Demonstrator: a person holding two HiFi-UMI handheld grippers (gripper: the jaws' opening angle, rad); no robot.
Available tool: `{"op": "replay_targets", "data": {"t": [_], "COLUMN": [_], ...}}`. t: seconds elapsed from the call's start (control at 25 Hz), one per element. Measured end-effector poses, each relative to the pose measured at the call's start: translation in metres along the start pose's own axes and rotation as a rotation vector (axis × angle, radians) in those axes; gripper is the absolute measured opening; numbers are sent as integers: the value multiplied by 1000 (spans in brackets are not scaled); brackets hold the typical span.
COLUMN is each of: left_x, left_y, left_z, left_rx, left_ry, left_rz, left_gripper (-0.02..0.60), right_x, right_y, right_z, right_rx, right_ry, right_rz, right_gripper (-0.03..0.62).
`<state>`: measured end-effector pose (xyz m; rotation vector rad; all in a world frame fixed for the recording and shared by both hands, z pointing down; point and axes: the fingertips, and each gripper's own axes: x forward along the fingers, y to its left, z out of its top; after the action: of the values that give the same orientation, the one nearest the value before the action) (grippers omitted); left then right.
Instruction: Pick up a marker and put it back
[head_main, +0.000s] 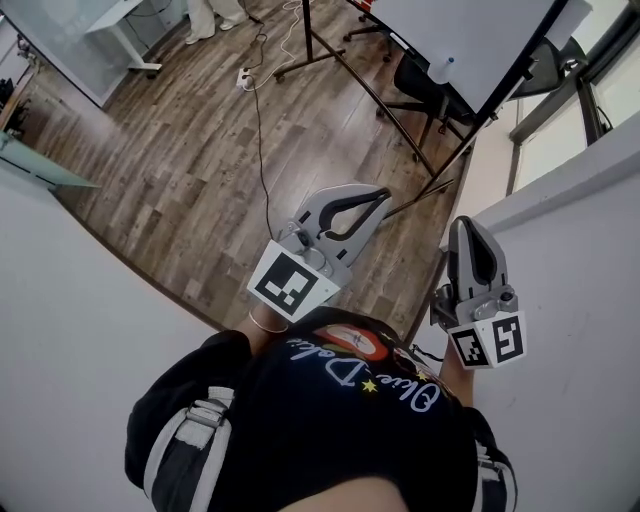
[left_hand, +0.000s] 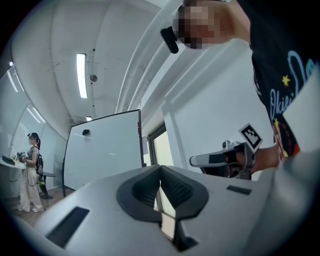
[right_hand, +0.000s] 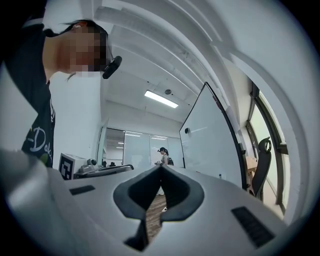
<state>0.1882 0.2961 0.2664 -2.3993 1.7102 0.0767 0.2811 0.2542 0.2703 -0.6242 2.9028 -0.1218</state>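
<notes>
The left gripper and right gripper are hanging clenched, empty, pointing toward the whiteboard well ahead, right likely nearer; no marker is showing.

Shirt: black, printed with pale-blue script, a yellow star and a red emblem.
Left gripper: grey shell, black pads; white marker cube fitted nearest the shirt.
Right gripper: built alike.

Floor wood planks, low sheen, left gripper and right gripper matt grey plastic, pads black, ribbed, whiteboard smooth, glossy, shirt black cloth, wall smooth matt white
</notes>
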Motion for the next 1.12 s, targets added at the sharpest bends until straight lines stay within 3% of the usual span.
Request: {"op": "replay_targets", "data": {"t": [0.76, 1.12], "left_x": [-25, -33], "left_y": [61, 75], "left_z": [-18, -32], "left_rx": [-36, -72], "left_ry": [13, 28], "left_rz": [-40, -20], "left_gripper": [4, 3], "right_x": [43, 44], "right_y": [16, 14], "right_z": [-17, -28], "right_rx": [-17, -29], "right_ry": [-2, 49], "right_rz": [-116, -156], "right_gripper": [0, 0]}}
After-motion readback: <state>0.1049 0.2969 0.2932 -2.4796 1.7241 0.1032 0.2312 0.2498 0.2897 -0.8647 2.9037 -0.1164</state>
